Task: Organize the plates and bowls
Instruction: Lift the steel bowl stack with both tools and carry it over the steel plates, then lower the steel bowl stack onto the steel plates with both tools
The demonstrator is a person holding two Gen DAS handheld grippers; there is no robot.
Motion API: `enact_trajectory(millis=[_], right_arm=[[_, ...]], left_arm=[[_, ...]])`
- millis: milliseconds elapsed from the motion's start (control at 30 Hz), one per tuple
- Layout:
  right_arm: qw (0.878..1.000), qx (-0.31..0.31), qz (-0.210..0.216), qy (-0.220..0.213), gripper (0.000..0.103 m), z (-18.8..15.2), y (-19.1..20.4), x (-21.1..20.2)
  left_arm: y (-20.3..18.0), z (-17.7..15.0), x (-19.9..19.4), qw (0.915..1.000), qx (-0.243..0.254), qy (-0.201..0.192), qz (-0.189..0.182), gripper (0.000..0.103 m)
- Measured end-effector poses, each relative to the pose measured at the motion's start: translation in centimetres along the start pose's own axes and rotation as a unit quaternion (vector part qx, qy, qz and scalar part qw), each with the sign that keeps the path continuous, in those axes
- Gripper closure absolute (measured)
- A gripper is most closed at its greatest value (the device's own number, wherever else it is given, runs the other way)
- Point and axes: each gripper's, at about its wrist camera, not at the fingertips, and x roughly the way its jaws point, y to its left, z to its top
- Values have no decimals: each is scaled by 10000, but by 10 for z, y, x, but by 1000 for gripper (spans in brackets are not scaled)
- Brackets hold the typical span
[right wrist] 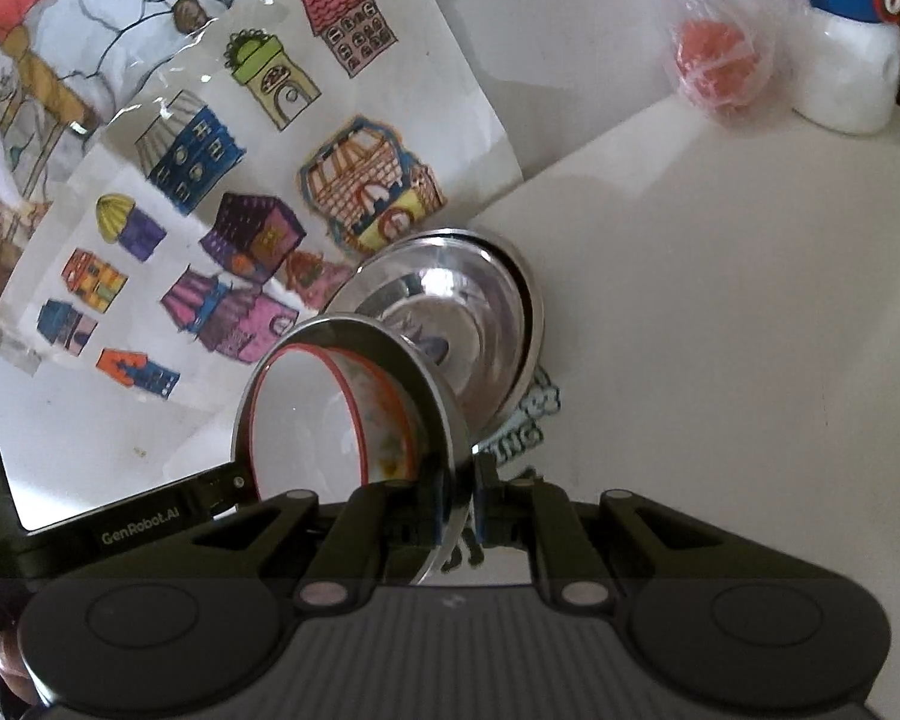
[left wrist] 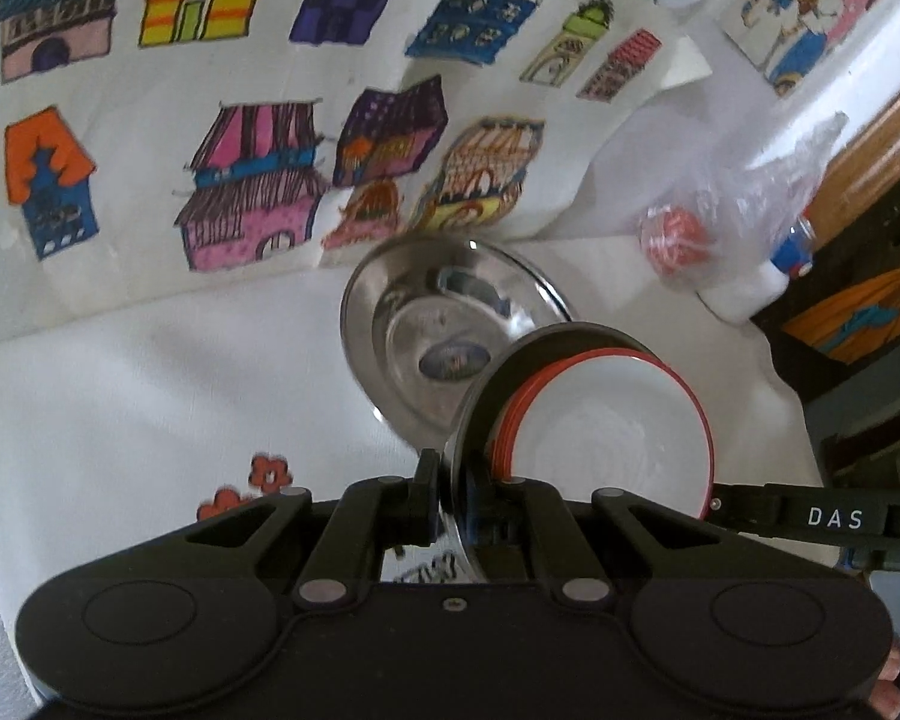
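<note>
Both wrist cameras look steeply down, close over the steel plate [left wrist: 444, 330] [right wrist: 450, 306] and house drawings [left wrist: 246, 180] [right wrist: 234, 228] they share.

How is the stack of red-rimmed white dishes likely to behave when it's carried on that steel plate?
The red-rimmed stack looks loose on the smooth steel plate, so tilting would probably slide it. Several nested pieces suggest real weight. The left gripper and right gripper pinch only the thin rim, so it may wobble.

Two steel plates: one [left wrist: 426, 324] lies on the white cloth [left wrist: 150, 408], one [left wrist: 468, 420] is lifted. One stack of red-rimmed white bowls [left wrist: 606, 420], number unclear. Two grippers, left [left wrist: 453, 510] and right [right wrist: 471, 504]; one plastic bag [left wrist: 744, 210]; one blue-capped white bottle [left wrist: 768, 282].
</note>
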Motion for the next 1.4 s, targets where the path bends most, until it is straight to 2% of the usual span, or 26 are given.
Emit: enact_trajectory(millis=[367, 567, 1400], right_arm=[[9999, 158, 51, -31, 92, 37, -7, 29], [9999, 127, 31, -31, 92, 42, -8, 43], [9999, 80, -98, 95, 92, 50, -4, 70]], left_arm=[[6, 34, 26, 9997, -172, -88, 145, 97], [13, 43, 40, 9995, -253, -49, 178, 97], [17, 45, 62, 9984, -123, -234, 505, 96]])
